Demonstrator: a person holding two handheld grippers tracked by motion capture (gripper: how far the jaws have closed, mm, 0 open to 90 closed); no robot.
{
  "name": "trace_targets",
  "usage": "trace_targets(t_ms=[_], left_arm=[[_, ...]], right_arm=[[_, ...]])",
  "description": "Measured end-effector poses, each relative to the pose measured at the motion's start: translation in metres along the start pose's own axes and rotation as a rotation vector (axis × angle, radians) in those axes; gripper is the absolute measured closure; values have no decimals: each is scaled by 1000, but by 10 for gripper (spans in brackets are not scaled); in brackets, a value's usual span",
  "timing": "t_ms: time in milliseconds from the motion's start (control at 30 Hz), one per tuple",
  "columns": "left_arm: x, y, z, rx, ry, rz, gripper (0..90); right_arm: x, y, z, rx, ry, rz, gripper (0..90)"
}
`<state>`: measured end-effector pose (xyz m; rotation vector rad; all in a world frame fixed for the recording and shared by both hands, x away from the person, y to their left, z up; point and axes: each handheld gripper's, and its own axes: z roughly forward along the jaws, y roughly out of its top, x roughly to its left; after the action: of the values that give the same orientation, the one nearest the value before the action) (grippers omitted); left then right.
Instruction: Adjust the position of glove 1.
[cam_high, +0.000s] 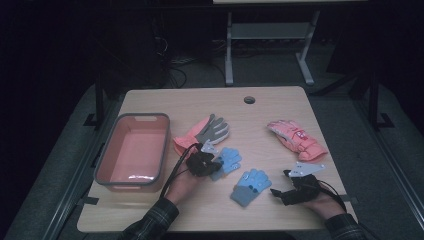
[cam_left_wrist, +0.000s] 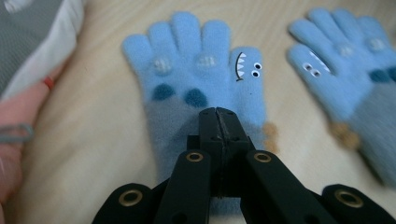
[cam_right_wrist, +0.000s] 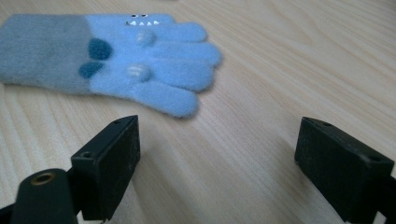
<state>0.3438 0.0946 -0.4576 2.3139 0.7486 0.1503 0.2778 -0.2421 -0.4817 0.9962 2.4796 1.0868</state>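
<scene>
The left claw (cam_left_wrist: 217, 122) is pinched shut on the grey cuff of a blue glove (cam_left_wrist: 196, 74), light, soft and limp, best gripped there, while the right claw (cam_right_wrist: 217, 154) gapes wide at five o'clock.

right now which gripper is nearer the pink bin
Left. The left gripper sits just right of the pink bin, jaws shut over a blue monster glove. The right gripper is across the table near its right edge, beyond the second blue glove.

Four gloves (cam_high: 229, 160) — one bin (cam_high: 132, 151)
</scene>
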Motion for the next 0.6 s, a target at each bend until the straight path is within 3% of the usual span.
trace_targets(t_ms=[200,300,367,433,500,600], left_arm=[[-16,-14,-10,-3,-15,7,897],[-16,-15,-15,-22,-22,14,889],[-13,-12,-20,-42,-28,12,845],[-7,-8,-23,-44,5,28,800],[2,-4,-24,-67,15,-3,771],[9,-2,-20,-55,28,-20,739]], right_arm=[[0,0,0,0,0,-1,134],[0,0,0,1,1,-3,134],[0,0,0,2,0,-1,134],[0,0,0,2,0,-2,134],[0,0,0,1,1,-2,134],[0,0,0,1,0,-2,134]])
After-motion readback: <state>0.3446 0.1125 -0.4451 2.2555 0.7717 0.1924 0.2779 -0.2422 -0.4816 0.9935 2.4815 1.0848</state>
